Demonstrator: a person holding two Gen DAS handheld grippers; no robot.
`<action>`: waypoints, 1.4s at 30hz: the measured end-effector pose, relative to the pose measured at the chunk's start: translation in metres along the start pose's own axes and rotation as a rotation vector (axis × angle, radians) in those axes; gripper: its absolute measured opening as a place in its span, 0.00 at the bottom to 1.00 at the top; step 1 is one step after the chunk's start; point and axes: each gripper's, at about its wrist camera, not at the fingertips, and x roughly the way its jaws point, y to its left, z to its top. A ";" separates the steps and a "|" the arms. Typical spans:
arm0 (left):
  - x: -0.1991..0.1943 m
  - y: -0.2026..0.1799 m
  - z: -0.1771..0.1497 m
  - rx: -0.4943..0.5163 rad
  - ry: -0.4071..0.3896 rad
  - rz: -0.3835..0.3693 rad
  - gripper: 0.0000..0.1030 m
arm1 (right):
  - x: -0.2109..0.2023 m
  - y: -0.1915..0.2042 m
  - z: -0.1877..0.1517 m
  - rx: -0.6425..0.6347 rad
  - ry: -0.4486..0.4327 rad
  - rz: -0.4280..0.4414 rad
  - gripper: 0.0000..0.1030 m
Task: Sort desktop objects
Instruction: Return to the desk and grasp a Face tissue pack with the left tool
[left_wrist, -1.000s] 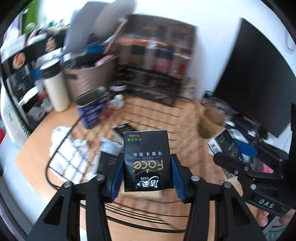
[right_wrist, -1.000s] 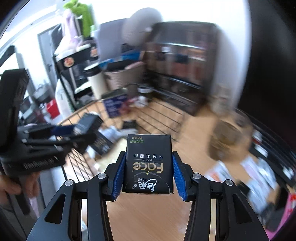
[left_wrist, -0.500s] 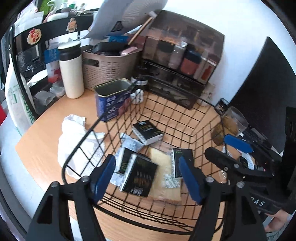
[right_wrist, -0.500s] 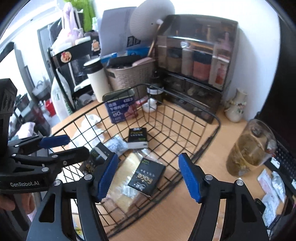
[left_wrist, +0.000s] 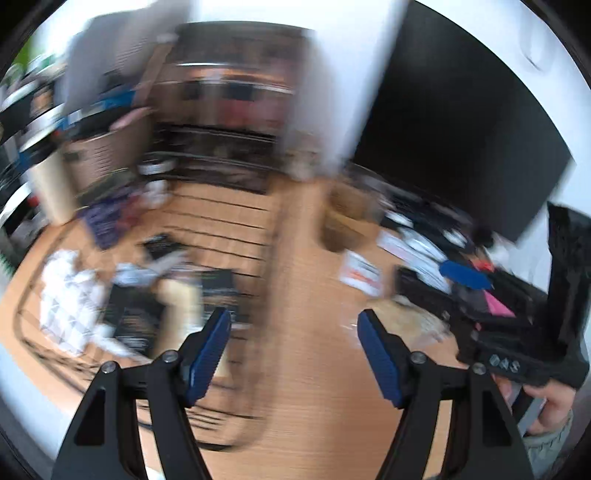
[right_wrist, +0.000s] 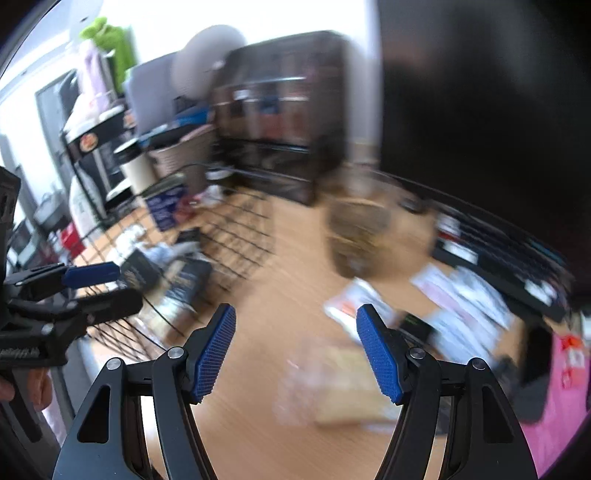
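Wooden worktop (right_wrist: 280, 332) fills both of my views, badly smeared by motion, with a dark drawer cabinet (right_wrist: 280, 110) against the wall behind. My left tool (left_wrist: 293, 354) has its blue pads spread apart with only bare wood between them, and my right tool (right_wrist: 295, 350) is the same, parted and carrying nothing. Off to the left sits the wire basket (right_wrist: 236, 229), with dark tissue packs (right_wrist: 188, 273) lying inside it. What I judge to be the next thing to sort is a pale, clear-wrapped packet (right_wrist: 340, 384) flat on the wood, just ahead of the right tool and slightly to its right; in the left view the same packet (left_wrist: 410, 321) lies beyond that tool's right pad. So my right hand looks the nearer one. I cannot make out the packet's long axis through the blur, so I would settle the view before committing the wrist angle.
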 end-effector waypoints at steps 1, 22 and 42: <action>0.005 -0.017 -0.002 0.044 0.008 -0.008 0.72 | -0.007 -0.014 -0.009 0.019 -0.002 -0.021 0.66; 0.153 -0.129 0.018 0.207 0.198 -0.073 0.72 | -0.005 -0.177 -0.101 0.218 0.060 -0.204 0.66; 0.198 -0.140 0.025 0.243 0.240 -0.111 0.51 | 0.018 -0.193 -0.096 0.262 0.102 -0.193 0.66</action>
